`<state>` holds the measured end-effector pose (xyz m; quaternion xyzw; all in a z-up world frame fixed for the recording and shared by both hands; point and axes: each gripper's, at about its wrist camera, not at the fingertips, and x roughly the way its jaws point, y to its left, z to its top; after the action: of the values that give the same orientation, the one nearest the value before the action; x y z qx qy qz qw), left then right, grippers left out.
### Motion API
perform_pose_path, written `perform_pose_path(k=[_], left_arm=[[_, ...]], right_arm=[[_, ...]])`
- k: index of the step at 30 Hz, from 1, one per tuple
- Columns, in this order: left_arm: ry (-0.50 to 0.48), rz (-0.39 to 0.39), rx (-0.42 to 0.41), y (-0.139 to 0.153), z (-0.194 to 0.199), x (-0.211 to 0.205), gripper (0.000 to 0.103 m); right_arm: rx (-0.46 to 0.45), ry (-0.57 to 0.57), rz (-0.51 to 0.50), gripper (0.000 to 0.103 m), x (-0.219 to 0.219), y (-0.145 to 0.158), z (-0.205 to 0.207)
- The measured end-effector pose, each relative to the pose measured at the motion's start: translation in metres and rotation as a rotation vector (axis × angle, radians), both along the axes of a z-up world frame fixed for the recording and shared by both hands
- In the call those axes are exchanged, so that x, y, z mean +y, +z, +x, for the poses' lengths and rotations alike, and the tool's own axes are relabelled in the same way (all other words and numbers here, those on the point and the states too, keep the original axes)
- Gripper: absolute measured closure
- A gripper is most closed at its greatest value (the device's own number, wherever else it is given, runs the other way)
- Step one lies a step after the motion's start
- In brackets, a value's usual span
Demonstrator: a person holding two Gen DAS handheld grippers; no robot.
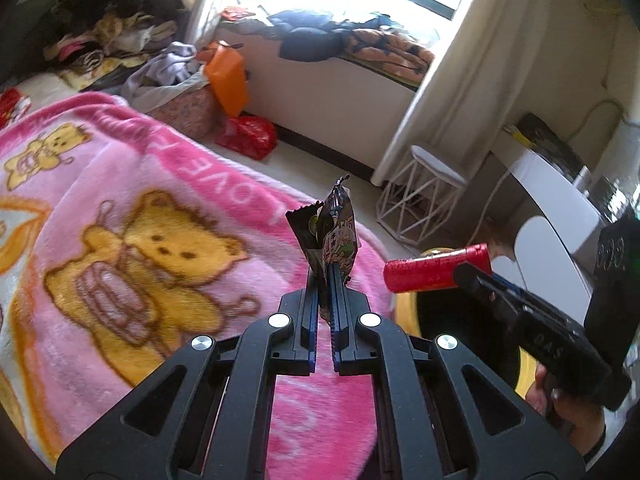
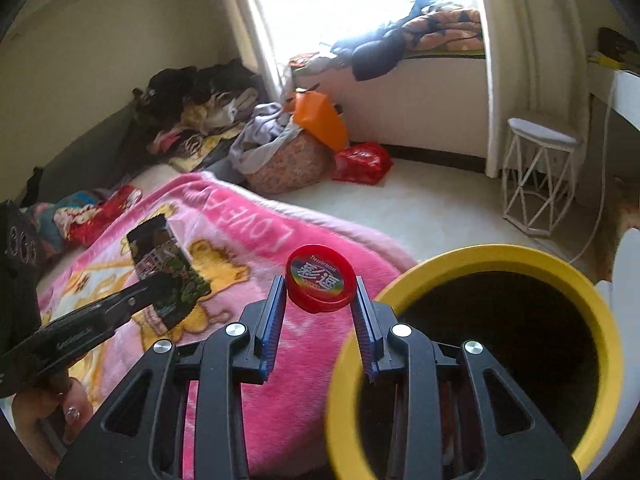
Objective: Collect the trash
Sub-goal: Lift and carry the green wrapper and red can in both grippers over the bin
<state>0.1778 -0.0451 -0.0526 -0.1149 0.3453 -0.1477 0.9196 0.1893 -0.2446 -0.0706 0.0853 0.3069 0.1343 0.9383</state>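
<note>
Left tongs [image 1: 325, 280] clamped on dark snack wrapper [image 1: 334, 236], upright above pink bear blanket [image 1: 120, 208]. Right tongs [image 2: 320, 292] clamped on round red tin [image 2: 321, 279], just beside yellow-rimmed bin [image 2: 480, 258], over blanket edge.

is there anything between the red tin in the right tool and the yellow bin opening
Nothing visible. The red tin, clamped in the right tool, hangs over the pink blanket just left of the yellow bin, whose dark opening shows no lid or obstruction.
</note>
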Motion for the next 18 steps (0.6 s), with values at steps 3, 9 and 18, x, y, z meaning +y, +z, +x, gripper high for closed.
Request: perform_pose_path(k=[3, 9, 18], left_arm=[[-0.03, 0.008, -0.011, 0.004, -0.003, -0.013, 0.1], [-0.078, 0.021, -0.029, 0.012, -0.011, -0.038, 0.1], [-0.151, 0.042, -0.047, 0.017, -0.025, -0.075, 0.1]], right_arm=[[-0.007, -0.035, 0.005, 0.072, -0.016, 0.003, -0.004], [-0.017, -0.103, 0.017, 0.072, -0.045, 0.007, -0.016], [-0.018, -0.186, 0.025, 0.072, -0.077, 0.008, -0.029]])
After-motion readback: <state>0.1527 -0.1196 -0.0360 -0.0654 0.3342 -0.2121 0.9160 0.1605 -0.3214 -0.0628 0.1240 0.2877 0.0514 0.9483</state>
